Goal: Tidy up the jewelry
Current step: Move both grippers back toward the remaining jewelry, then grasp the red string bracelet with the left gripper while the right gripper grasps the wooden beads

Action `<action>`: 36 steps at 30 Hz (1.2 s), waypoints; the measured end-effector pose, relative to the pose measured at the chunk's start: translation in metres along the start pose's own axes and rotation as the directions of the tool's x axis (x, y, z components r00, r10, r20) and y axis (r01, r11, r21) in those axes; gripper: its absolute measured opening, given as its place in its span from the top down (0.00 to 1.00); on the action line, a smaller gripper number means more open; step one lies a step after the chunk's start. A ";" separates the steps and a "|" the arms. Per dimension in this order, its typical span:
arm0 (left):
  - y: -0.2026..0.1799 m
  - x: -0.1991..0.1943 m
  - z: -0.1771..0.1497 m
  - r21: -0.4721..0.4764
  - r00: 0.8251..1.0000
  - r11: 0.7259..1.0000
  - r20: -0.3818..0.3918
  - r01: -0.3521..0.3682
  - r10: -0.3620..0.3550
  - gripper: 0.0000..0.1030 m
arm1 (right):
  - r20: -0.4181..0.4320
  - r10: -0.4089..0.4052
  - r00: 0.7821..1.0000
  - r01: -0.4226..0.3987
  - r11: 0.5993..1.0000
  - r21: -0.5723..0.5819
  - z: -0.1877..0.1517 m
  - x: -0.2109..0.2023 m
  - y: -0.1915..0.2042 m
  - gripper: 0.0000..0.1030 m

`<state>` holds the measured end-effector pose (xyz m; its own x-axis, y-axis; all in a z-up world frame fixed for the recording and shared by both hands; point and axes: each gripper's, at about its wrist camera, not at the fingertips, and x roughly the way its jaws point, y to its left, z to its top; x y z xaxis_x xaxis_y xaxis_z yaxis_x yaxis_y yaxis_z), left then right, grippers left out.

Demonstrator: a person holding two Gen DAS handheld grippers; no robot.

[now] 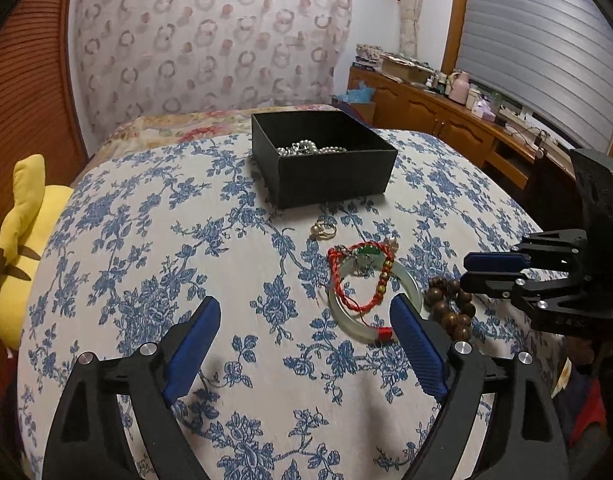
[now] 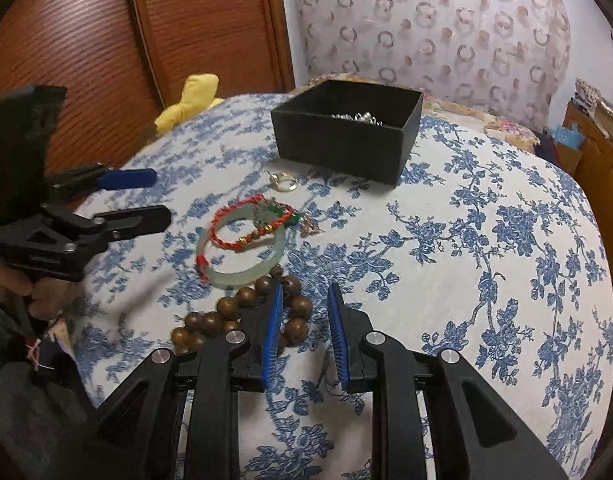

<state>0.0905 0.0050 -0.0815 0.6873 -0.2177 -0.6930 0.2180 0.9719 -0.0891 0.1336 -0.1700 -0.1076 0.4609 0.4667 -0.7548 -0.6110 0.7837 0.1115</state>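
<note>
Blue-flowered bedspread (image 1: 210, 240) covers the bed; all jewelry lies on it, right of centre in the left wrist view. Jade bangle (image 1: 346, 312) flat on the spread, red cord bracelet (image 1: 338, 276) draped over it, with gold beads and a green piece along the cord. Wooden bead bracelet (image 2: 226, 316) just beside the bangle on its near right. Gold ring (image 1: 325, 230) between bangle and black box (image 1: 334, 176). Box open, pearls (image 1: 310, 148) inside.

Left gripper (image 1: 306, 312): jaws spread wide, nothing between them, right pad close by the bangle's near edge. Right gripper (image 2: 305, 292): jaws narrowed but still apart, no grip; left finger overlaps the wooden beads in the right wrist view, contact unclear. Hand (image 2: 42, 296) holds the left gripper's handle.

Yellow plush (image 1: 22, 236) at the bed's left edge. Wooden cabinet (image 1: 438, 116) along the far wall.
</note>
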 end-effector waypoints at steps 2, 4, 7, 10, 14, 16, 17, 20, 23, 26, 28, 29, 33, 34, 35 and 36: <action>-0.001 0.000 -0.002 -0.001 1.000 1.000 -0.005 -0.003 0.003 0.19 | -0.023 -0.006 1.000 0.006 1.000 0.002 0.000 0.006 -0.001 0.75; -0.001 -0.001 -0.003 -0.002 1.000 1.000 -0.009 -0.002 0.002 0.19 | -0.038 0.004 0.999 -0.004 1.000 -0.006 -0.002 0.010 -0.001 0.75; -0.005 0.002 -0.006 0.003 1.000 1.000 -0.023 -0.002 0.002 0.19 | -0.036 -0.011 0.999 0.010 1.000 -0.026 -0.003 0.011 0.001 0.82; -0.011 0.007 -0.008 0.019 0.999 1.000 -0.042 0.003 -0.002 0.19 | -0.019 -0.067 0.998 0.066 0.997 -0.041 -0.005 0.007 0.000 0.86; -0.020 0.011 -0.006 0.037 0.998 0.999 -0.052 0.021 -0.019 0.19 | -0.008 -0.103 0.995 0.103 0.995 -0.005 -0.010 0.000 -0.014 0.86; -0.022 0.013 -0.002 0.033 0.998 0.998 -0.049 0.048 -0.046 0.19 | -0.002 -0.112 0.994 0.112 0.994 0.004 -0.014 -0.003 -0.019 0.86; -0.022 0.014 0.000 0.031 0.997 0.998 -0.048 0.054 -0.052 0.19 | 0.003 -0.109 0.994 0.109 0.994 0.010 -0.015 -0.004 -0.021 0.86; -0.021 0.020 0.009 0.015 0.995 0.997 -0.056 0.081 -0.080 0.33 | 0.019 -0.108 0.994 0.108 0.994 0.016 -0.018 -0.004 -0.022 0.86; -0.019 0.032 0.016 -0.010 0.988 0.993 -0.094 0.120 -0.121 0.51 | 0.027 -0.120 0.992 0.120 0.993 0.015 -0.019 -0.002 -0.021 0.85; -0.018 0.045 0.020 -0.037 0.981 0.988 -0.121 0.148 -0.151 0.66 | 0.032 -0.120 0.992 0.119 0.993 0.024 -0.019 -0.002 -0.022 0.85; -0.018 0.051 0.023 -0.050 0.980 0.988 -0.127 0.146 -0.151 0.69 | 0.032 -0.119 0.992 0.118 0.993 0.025 -0.020 -0.002 -0.022 0.85; -0.017 0.053 0.024 -0.055 0.980 0.987 -0.128 0.149 -0.155 0.69 | 0.032 -0.119 0.992 0.118 0.993 0.025 -0.020 -0.002 -0.022 0.85; -0.012 0.061 0.028 -0.083 0.977 0.985 -0.139 0.152 -0.162 0.81 | 0.032 -0.122 0.992 0.121 0.992 0.023 -0.020 -0.002 -0.021 0.85; -0.010 0.064 0.029 -0.091 0.976 0.984 -0.142 0.150 -0.162 0.85 | 0.032 -0.121 0.992 0.121 0.992 0.023 -0.021 -0.002 -0.021 0.85; -0.008 0.065 0.029 -0.093 0.977 0.985 -0.143 0.149 -0.161 0.89 | 0.033 -0.120 0.992 0.119 0.993 0.024 -0.021 -0.002 -0.022 0.85; -0.006 0.066 0.030 -0.098 0.976 0.984 -0.141 0.152 -0.165 0.90 | 0.033 -0.118 0.992 0.118 0.993 0.026 -0.021 -0.002 -0.022 0.85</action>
<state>0.1550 -0.0176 -0.1050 0.5371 -0.3599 -0.7629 0.2505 0.9317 -0.2632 0.1324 -0.1968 -0.1218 0.5508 0.3837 -0.7412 -0.5359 0.8434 0.0384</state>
